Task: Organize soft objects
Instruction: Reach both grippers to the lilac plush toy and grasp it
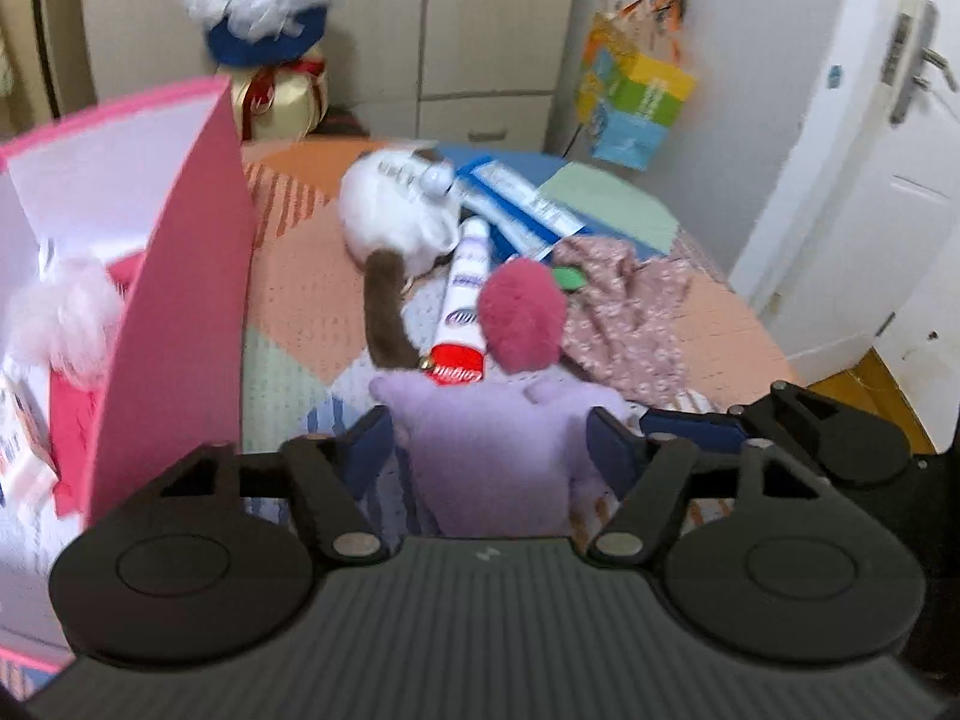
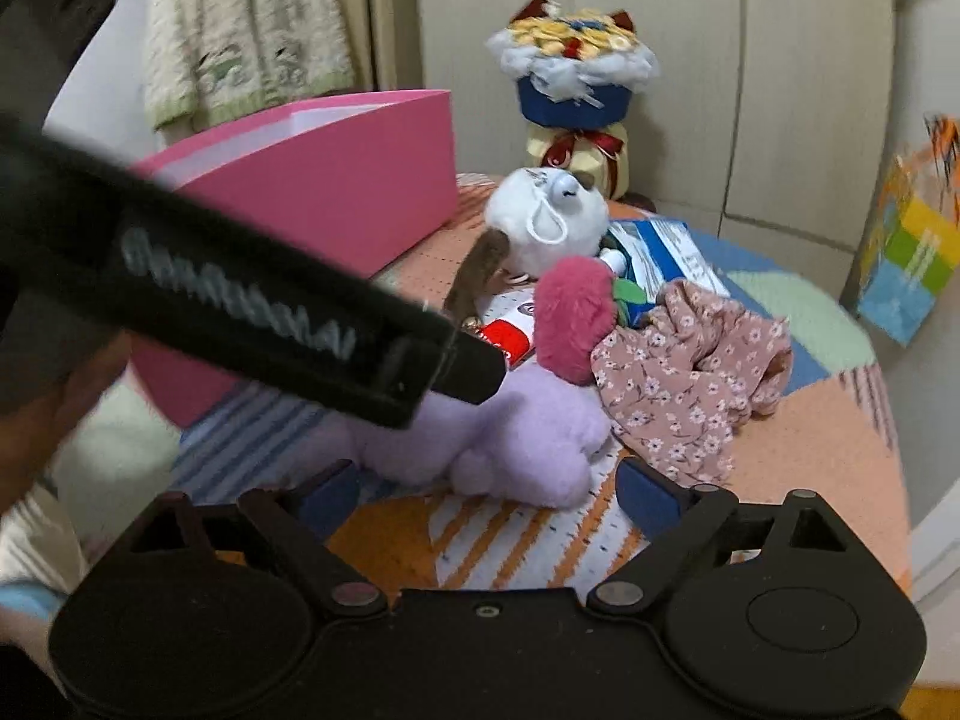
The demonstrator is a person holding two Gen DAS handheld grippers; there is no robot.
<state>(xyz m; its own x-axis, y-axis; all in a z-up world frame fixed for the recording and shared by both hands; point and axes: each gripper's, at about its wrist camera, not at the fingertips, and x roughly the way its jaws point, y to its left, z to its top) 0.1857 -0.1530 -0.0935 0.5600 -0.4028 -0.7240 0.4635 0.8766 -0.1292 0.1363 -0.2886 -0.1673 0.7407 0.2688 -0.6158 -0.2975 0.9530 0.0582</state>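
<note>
Patchwork bedspread, toys piled up. Left gripper straddles the lilac plush, jaws spread, not pinching. Next up, I guess: squeeze, lift into the pink box at its left.

1. The pink box was cut off by the left wrist view's left edge, its contents blurred.
2. The lilac plush toy was partly hidden by the left gripper's body in the right wrist view.
3. The toothpaste tube was mostly covered by the magenta plush.

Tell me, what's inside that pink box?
Inside the pink box: a fluffy pale pink toy, red fabric and a printed packet. Its wall hides the rest.
</note>
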